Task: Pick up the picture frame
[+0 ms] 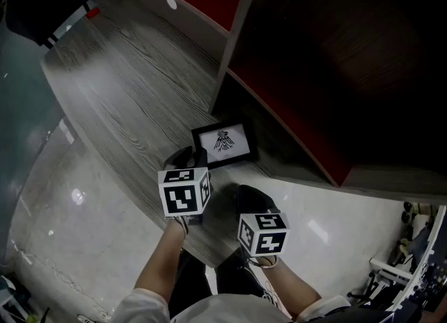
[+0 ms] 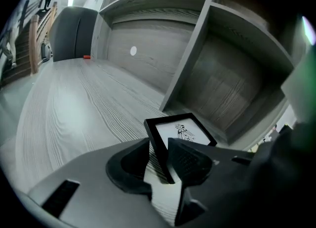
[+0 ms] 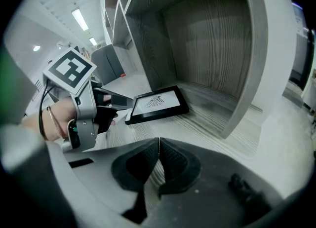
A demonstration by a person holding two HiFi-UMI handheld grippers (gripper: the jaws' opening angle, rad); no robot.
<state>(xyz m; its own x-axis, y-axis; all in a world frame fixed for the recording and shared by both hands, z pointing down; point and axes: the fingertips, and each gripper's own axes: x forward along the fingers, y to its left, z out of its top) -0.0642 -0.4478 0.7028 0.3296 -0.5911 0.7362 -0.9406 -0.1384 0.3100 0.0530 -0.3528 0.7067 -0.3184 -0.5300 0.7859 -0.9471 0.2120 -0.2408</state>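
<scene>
The black picture frame point(image 1: 223, 143) with a white sheet and a small black figure lies flat on the grey wooden shelf base point(image 1: 133, 98), near the foot of an upright divider. My left gripper point(image 1: 192, 157) is at the frame's near-left edge. In the left gripper view that edge of the picture frame point(image 2: 180, 131) stands between the open jaws of the left gripper point(image 2: 158, 160), with a gap on the left side. My right gripper point(image 1: 248, 196) hangs nearer to me, off the frame. Its pads meet, and the right gripper point(image 3: 159, 160) holds nothing. The picture frame point(image 3: 158, 104) lies ahead of it.
The upright divider point(image 1: 237, 28) separates two shelf bays behind the frame; the right bay point(image 1: 328, 49) is dark with red edging. A dark chair point(image 1: 42, 0) stands at the far left. White tiled floor point(image 1: 77, 210) lies below the shelf edge.
</scene>
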